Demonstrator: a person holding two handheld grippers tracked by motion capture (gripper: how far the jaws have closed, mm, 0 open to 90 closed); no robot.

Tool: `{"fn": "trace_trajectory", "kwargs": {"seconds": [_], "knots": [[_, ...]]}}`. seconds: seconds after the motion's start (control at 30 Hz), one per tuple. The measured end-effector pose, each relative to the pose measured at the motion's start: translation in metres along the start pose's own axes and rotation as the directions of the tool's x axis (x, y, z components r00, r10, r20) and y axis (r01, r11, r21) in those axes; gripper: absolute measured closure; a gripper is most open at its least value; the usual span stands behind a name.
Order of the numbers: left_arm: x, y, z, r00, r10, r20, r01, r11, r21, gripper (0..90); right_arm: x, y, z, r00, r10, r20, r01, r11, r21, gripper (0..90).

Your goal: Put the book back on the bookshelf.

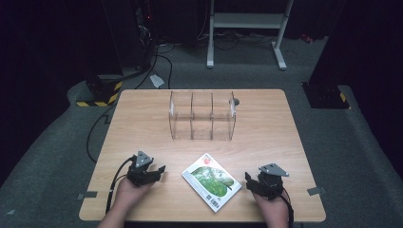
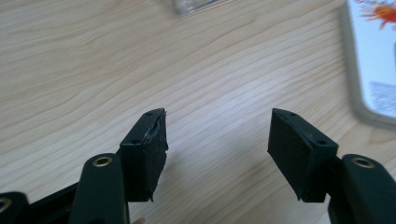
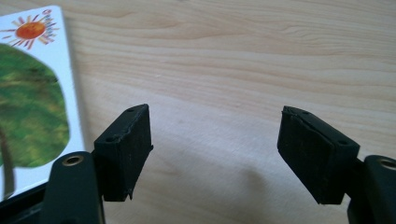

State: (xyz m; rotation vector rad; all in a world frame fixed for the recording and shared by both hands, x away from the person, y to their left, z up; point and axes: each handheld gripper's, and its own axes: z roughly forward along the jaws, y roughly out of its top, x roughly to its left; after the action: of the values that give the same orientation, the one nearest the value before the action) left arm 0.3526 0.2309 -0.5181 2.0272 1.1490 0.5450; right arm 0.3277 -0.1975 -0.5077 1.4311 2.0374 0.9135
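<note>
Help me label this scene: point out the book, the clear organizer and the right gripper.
book [image 1: 211, 182], high view, middle of its cover.
clear organizer [image 1: 202, 116], high view, its middle compartment's front wall.
right gripper [image 3: 215, 149], right gripper view, midway between its open jaws.

Left tool [image 1: 159, 169] and right tool [image 1: 248, 179] gape apart.

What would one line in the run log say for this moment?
left gripper: open, holds nothing | right gripper: open, holds nothing | book: flat on table between grippers | clear divided rack: upright, farther back
</note>
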Motion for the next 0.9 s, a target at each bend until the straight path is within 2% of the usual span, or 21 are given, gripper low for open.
{"fn": "trace_trajectory", "kwargs": {"seconds": [0.03, 0.07, 0.1, 0.2, 0.27, 0.33, 0.37, 0.4, 0.43, 0.47, 0.6, 0.63, 0.67, 0.77, 0.9], "knots": [[-0.005, 0.004, 0.002, 0.9997, 0.001, 0.023, -0.001, 0.9998, -0.018, 38.3, 0.003, -0.003, -0.002, 0.9999, -0.005, -0.016, 0.005, 1.000, 0.001, 25.1], [-0.005, 0.004, 0.002, 0.9997, 0.001, 0.023, -0.001, 0.9998, -0.018, 38.7, 0.003, -0.003, -0.002, 0.9999, -0.005, -0.016, 0.005, 1.000, 0.001, 25.1], [-0.010, 0.007, 0.005, 0.9992, 0.008, 0.039, -0.007, 0.9996, -0.026, 38.8, 0.007, -0.006, -0.005, 0.9992, -0.010, -0.040, 0.010, 1.000, 0.000, 24.5], [-0.018, 0.012, 0.009, 0.9978, 0.037, 0.056, -0.036, 0.9990, -0.027, 38.9, 0.013, -0.010, -0.009, 0.9979, -0.017, -0.062, 0.017, 1.000, 0.003, 24.2], [-0.021, 0.014, 0.010, 0.9971, 0.040, 0.065, -0.038, 0.9988, -0.029, 39.1, 0.015, -0.011, -0.010, 0.9975, -0.027, -0.065, 0.027, 1.000, 0.003, 24.2], [-0.027, 0.018, 0.015, 0.9939, 0.042, 0.102, -0.039, 0.9987, -0.033, 39.2, 0.020, -0.014, -0.013, 0.9967, -0.041, -0.070, 0.042, 0.999, 0.011, 24.6], [-0.027, 0.018, 0.015, 0.9939, 0.042, 0.102, -0.039, 0.9987, -0.033, 39.2, 0.021, -0.015, -0.014, 0.9965, -0.045, -0.070, 0.046, 0.999, 0.013, 24.9], [-0.033, 0.020, 0.018, 0.9911, 0.051, 0.124, -0.047, 0.9984, -0.031, 39.1, 0.022, -0.017, -0.015, 0.9962, -0.045, -0.074, 0.046, 0.999, 0.015, 25.1], [-0.033, 0.020, 0.018, 0.9911, 0.051, 0.124, -0.047, 0.9984, -0.031, 39.1, 0.023, -0.018, -0.016, 0.9959, -0.046, -0.078, 0.047, 0.999, 0.019, 25.1], [-0.040, 0.022, 0.021, 0.9878, 0.073, 0.137, -0.069, 0.9970, -0.033, 39.1, 0.023, -0.020, -0.016, 0.9955, -0.049, -0.082, 0.051, 0.998, 0.022, 25.1], [-0.048, 0.024, 0.025, 0.9832, 0.083, 0.162, -0.079, 0.9964, -0.030, 39.6, 0.024, -0.023, -0.016, 0.9946, -0.052, -0.089, 0.055, 0.998, 0.038, 25.1], [-0.053, 0.024, 0.028, 0.9797, 0.092, 0.178, -0.090, 0.9957, -0.021, 39.9, 0.024, -0.025, -0.016, 0.9943, -0.050, -0.094, 0.055, 0.997, 0.045, 25.3], [-0.053, 0.024, 0.028, 0.9797, 0.092, 0.178, -0.090, 0.9957, -0.021, 40.1, 0.024, -0.025, -0.016, 0.9943, -0.050, -0.094, 0.055, 0.997, 0.045, 25.3], [-0.057, 0.025, 0.031, 0.9745, 0.083, 0.209, -0.081, 0.9965, -0.019, 41.7, 0.026, -0.027, -0.015, 0.9928, -0.067, -0.099, 0.072, 0.996, 0.052, 26.4], [-0.059, 0.023, 0.030, 0.9701, 0.078, 0.230, -0.077, 0.9969, -0.016, 42.9, 0.026, -0.026, -0.014, 0.9931, -0.061, -0.100, 0.067, 0.996, 0.053, 27.6]]}}
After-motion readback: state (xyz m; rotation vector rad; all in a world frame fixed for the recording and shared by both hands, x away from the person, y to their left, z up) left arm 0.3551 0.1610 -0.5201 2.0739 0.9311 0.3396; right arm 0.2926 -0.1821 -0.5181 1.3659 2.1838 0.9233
